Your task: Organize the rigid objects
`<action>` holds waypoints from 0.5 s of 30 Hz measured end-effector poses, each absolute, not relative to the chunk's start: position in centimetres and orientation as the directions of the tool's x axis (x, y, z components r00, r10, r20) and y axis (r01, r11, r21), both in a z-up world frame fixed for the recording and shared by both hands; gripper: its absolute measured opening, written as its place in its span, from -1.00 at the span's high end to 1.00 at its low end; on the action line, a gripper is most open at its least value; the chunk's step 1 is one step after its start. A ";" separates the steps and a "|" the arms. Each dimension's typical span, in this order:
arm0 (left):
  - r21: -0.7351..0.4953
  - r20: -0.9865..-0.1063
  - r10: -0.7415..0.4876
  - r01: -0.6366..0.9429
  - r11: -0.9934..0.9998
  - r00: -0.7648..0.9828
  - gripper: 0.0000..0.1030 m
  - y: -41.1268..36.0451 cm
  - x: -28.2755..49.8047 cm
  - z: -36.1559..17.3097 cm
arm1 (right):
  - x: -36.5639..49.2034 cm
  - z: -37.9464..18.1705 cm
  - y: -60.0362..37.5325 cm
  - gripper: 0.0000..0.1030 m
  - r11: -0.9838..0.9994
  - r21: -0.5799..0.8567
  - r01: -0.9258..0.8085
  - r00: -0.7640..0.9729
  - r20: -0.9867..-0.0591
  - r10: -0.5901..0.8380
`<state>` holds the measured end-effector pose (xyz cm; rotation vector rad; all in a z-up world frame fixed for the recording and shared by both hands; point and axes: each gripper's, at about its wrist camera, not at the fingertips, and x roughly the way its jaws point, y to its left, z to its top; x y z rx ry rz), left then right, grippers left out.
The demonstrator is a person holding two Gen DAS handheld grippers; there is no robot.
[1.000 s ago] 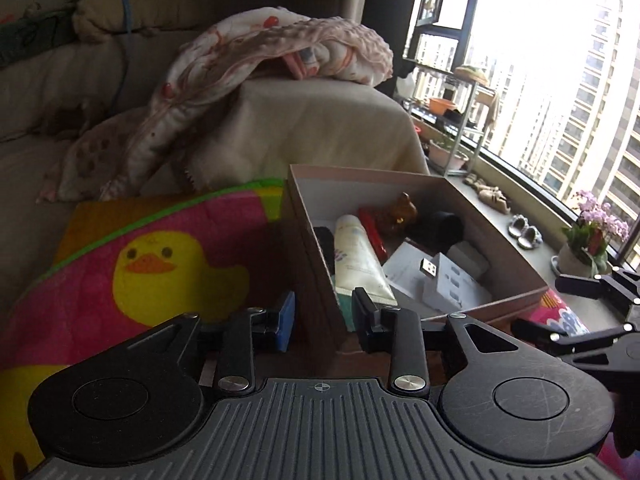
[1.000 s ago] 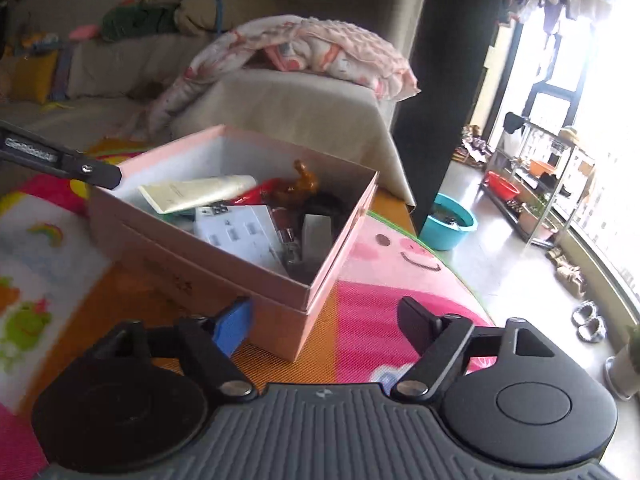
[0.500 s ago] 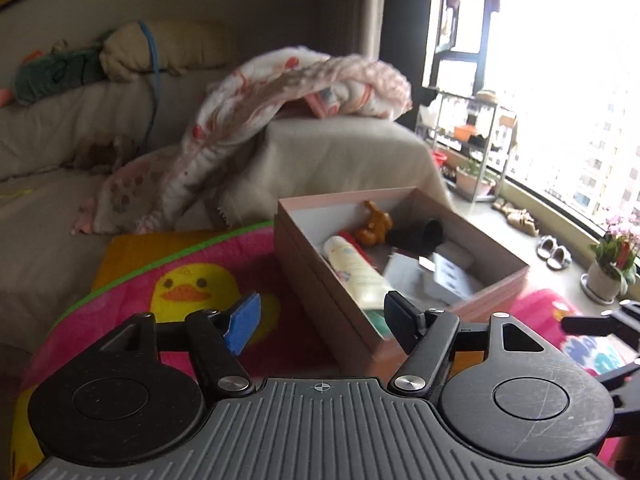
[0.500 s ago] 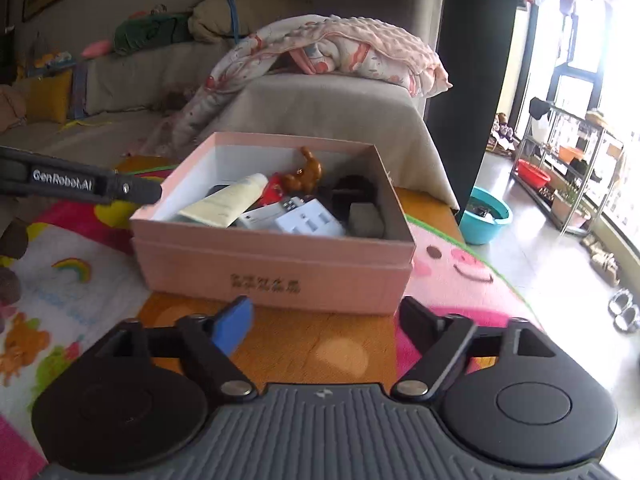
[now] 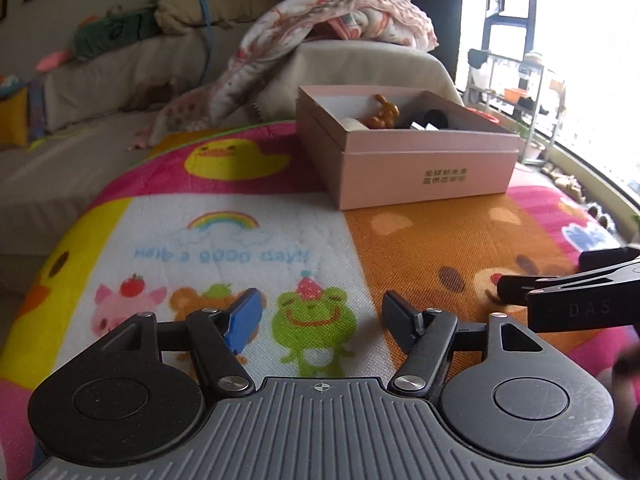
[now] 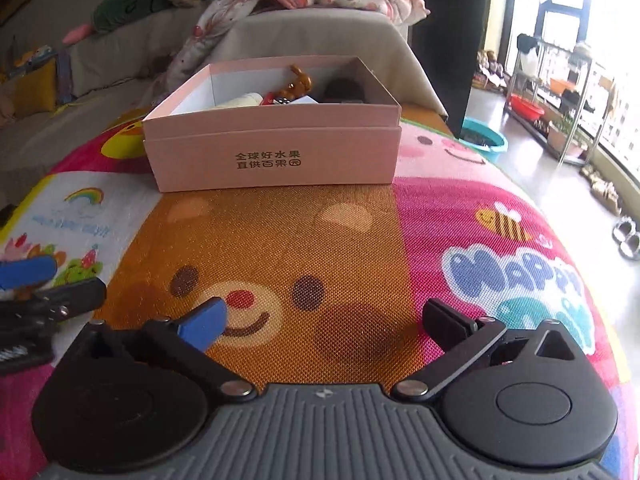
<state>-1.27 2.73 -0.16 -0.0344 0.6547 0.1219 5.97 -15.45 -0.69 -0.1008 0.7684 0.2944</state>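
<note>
Box (image 6: 276,156) on mat (image 6: 320,240), well ahead of both grippers, holding figurine (image 6: 298,80) and tube (image 6: 240,101). Left gripper (image 5: 320,316) fingers apart, empty. Right gripper (image 6: 324,320) fingers wide apart, empty.

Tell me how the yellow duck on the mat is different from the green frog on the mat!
The yellow duck is drawn far up the mat beside the pink box; the green frog sits close, right between the left gripper's open fingers. The duck is yellow on a pink patch; the frog is green on a white patch. The frog wears a small red hat; the duck wears none. Both are flat cartoon animals printed on the same play mat.
</note>
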 end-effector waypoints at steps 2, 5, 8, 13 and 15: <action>0.008 -0.608 0.104 -0.125 0.992 0.787 -0.43 2.4 -1.1 -0.2 | 5.7 -0.8 -15.4 -1.00 0.952 0.002 -0.307 0.699 -0.678 0.227; -0.011 -0.611 0.093 -0.126 0.992 0.786 -0.52 2.4 -0.6 -0.2 | 5.2 -1.0 -15.7 -1.00 0.954 0.013 -0.300 0.724 -0.648 0.237; -0.004 -0.612 0.099 -0.128 0.992 0.785 -0.54 2.1 -0.4 -0.3 | 5.3 -1.1 -15.5 -1.00 0.956 0.010 -0.292 0.731 -0.642 0.230; -0.014 -0.610 0.109 -0.149 0.989 0.785 -0.56 2.0 -0.3 -0.4 | 5.4 -1.2 -15.5 -1.00 0.957 0.014 -0.291 0.736 -0.636 0.233; -0.015 -0.610 0.113 -0.154 0.988 0.784 -0.56 2.0 -0.3 -0.4 | 5.4 -1.2 -15.5 -1.00 0.957 0.014 -0.291 0.737 -0.634 0.234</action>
